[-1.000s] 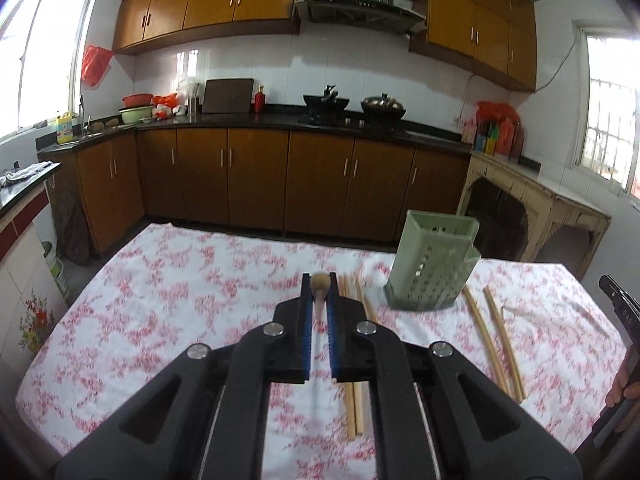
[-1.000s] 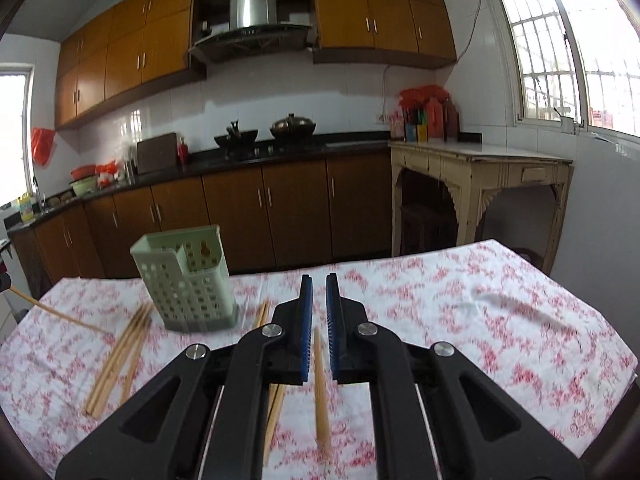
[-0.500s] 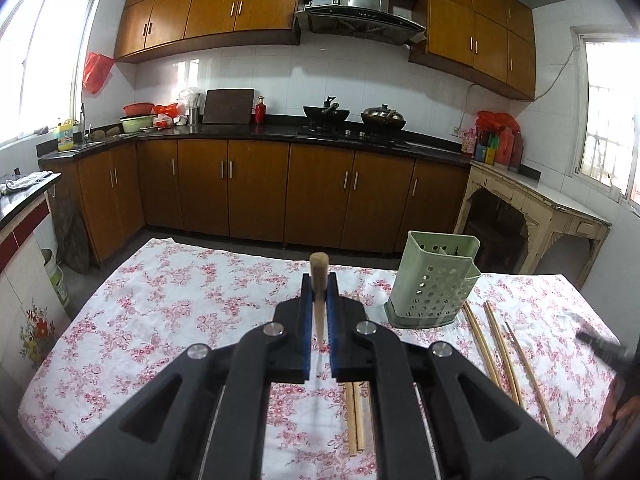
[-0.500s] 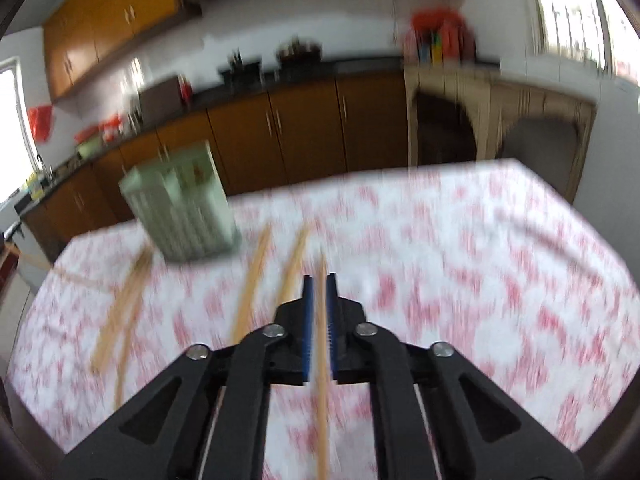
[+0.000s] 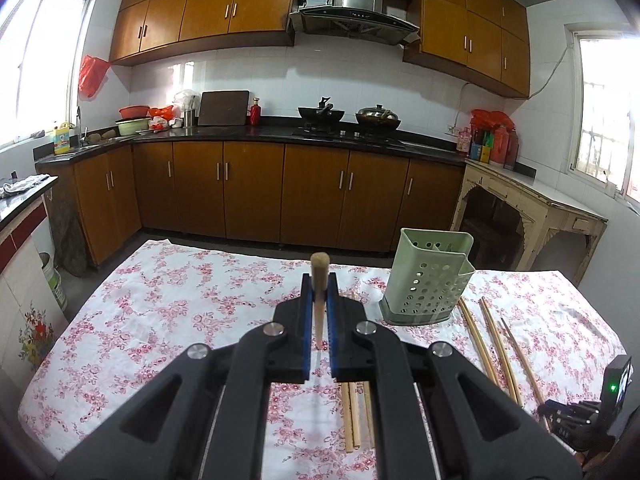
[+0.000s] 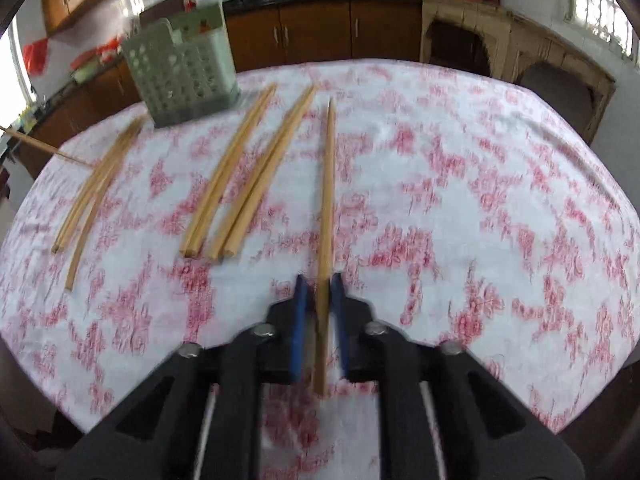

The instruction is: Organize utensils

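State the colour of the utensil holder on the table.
Pale green, with round holes: the utensil holder shows best in the left wrist view.

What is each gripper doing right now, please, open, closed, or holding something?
Left gripper: closed on a wooden chopstick, held up off the table.
Right gripper: closed on a single chopstick that lies along the tablecloth.

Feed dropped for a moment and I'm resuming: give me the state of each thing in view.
Left gripper: shut on a chopstick, lifted off the table.
Right gripper: shut on a single chopstick.
Green holder: upright on the tablecloth, looks empty.
Loose chopsticks: flat on the cloth, in small groups.
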Demonstrator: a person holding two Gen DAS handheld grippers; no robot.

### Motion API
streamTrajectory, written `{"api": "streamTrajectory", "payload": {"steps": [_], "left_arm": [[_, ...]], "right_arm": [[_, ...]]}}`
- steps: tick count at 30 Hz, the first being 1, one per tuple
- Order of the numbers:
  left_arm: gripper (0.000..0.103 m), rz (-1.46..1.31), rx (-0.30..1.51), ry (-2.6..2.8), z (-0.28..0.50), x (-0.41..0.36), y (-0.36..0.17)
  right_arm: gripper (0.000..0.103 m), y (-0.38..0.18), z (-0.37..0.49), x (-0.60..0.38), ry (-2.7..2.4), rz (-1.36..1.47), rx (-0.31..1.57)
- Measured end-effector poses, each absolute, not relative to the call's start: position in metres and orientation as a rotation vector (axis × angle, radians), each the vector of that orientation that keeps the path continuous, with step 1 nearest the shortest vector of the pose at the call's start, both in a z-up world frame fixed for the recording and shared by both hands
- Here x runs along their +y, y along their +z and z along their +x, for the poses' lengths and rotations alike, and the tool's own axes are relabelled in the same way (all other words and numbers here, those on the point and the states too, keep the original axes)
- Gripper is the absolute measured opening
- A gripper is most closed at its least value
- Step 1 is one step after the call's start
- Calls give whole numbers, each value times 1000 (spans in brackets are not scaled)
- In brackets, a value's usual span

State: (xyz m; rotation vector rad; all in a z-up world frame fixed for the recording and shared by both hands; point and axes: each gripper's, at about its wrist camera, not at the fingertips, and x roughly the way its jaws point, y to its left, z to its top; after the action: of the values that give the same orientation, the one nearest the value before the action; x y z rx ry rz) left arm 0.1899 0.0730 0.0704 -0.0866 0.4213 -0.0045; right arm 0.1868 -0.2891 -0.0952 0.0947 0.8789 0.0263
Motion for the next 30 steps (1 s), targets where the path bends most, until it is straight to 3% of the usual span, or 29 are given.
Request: {"api": "streamTrajectory", "payload": {"steps": [9, 21, 30], "left_arm": [[7, -86, 420, 0, 190, 73, 70], [7, -85, 416, 2, 191, 73, 70], [7, -92, 414, 5, 191, 74, 69]], "right_arm": [[8, -89, 246, -310, -8, 194, 881], [8, -91, 220, -301, -19, 168, 859], [7, -40, 201, -313, -70, 140, 594]]}}
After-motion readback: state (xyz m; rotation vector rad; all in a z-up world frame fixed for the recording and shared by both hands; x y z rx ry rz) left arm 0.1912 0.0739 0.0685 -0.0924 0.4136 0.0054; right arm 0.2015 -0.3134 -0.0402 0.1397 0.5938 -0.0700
